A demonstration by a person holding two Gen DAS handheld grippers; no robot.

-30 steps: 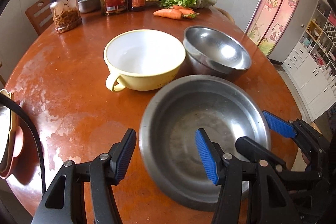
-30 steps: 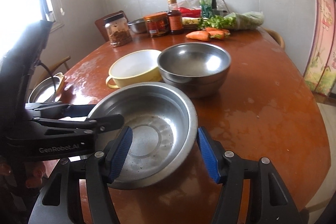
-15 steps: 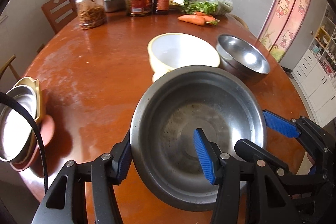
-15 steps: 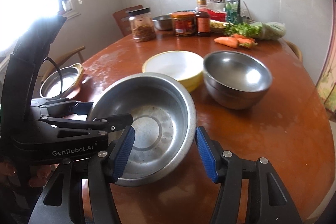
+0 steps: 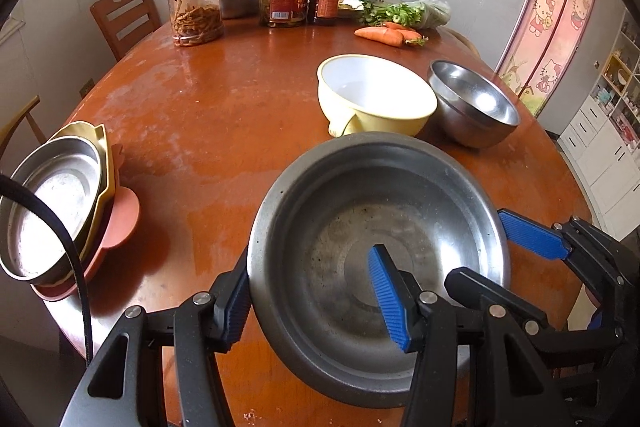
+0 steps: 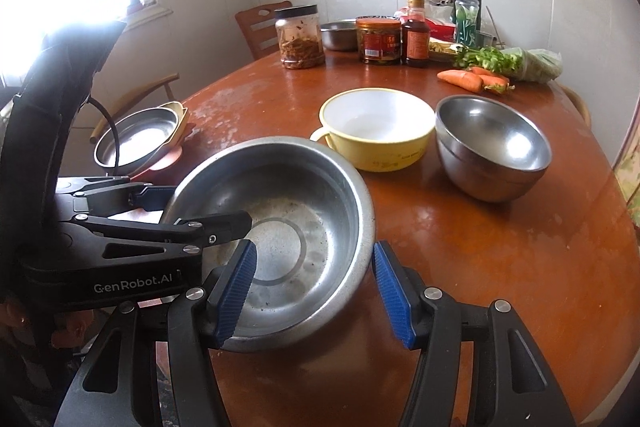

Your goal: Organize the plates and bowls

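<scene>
While both tools gripped the wide steel basin (image 5: pixel 376 251), the left tool (image 5: pixel 316 303) clamped across its near left rim and the right tool (image 6: pixel 314 291) across its near right rim, the stack of plates (image 5: pixel 56 211) lay well off to the left tool's left, at the desk (image 5: pixel 208 115) edge. The left hand was the nearer. The yellow bowl (image 5: pixel 376 99) and steel bowl (image 5: pixel 476 107) sat ahead, beyond the basin.
</scene>
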